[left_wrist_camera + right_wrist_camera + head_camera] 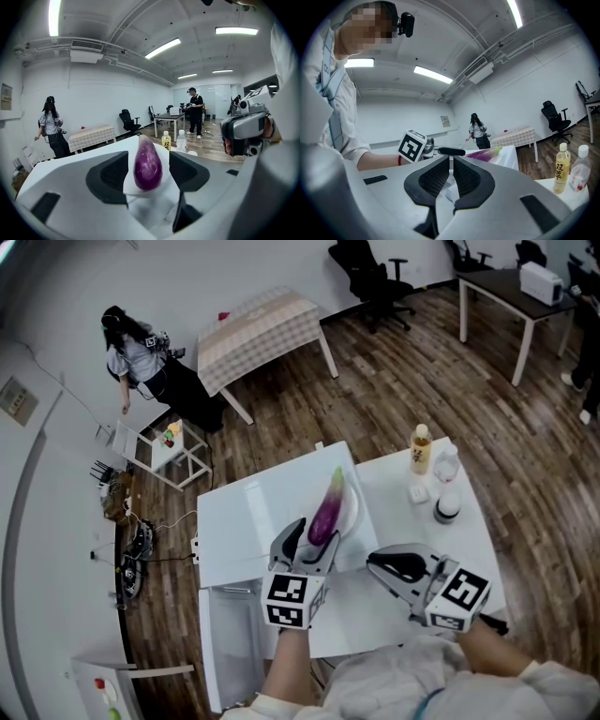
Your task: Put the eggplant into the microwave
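Note:
A purple eggplant [326,512] [147,164] with a green stem end lies on a white plate [352,507] on the top of the white microwave [244,521]. My left gripper [312,538] [147,176] is open, one jaw on each side of the eggplant's near end. Plate shows between the pads and the eggplant. My right gripper [377,561] [451,168] hovers to the right over the white table [478,549], shut with nothing between its jaws. In the right gripper view the eggplant [487,153] shows beyond the left gripper's marker cube.
On the table's far end stand a yellow drink bottle [421,448], a clear water bottle [446,465], a small white cup [419,493] and a dark-lidded jar [447,507]. A person [131,352] stands far left near a checkered table [258,329].

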Demonstrator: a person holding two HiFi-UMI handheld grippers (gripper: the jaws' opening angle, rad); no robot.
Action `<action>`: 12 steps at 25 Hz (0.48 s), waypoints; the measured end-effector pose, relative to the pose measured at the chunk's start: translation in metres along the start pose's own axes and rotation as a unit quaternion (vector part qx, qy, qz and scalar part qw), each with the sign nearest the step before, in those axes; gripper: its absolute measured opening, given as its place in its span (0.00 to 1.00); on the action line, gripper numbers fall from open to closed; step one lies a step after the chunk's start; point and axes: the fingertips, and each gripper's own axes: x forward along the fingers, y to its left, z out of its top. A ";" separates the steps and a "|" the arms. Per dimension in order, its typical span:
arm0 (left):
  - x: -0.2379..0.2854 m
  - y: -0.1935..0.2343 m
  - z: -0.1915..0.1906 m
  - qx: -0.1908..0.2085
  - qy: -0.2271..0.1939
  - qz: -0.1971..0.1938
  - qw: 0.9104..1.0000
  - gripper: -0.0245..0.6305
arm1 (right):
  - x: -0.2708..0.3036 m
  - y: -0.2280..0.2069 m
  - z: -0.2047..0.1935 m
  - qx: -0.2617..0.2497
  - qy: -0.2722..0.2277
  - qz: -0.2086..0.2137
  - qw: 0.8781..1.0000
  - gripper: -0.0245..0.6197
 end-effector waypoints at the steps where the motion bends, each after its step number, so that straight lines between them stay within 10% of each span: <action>1: 0.002 0.000 -0.001 -0.001 0.003 -0.002 1.000 0.44 | 0.000 -0.001 0.000 -0.001 -0.002 0.000 1.000 0.09; 12: 0.018 0.000 -0.008 0.009 0.028 -0.001 1.000 0.44 | -0.002 -0.012 0.001 0.007 -0.004 -0.005 1.000 0.09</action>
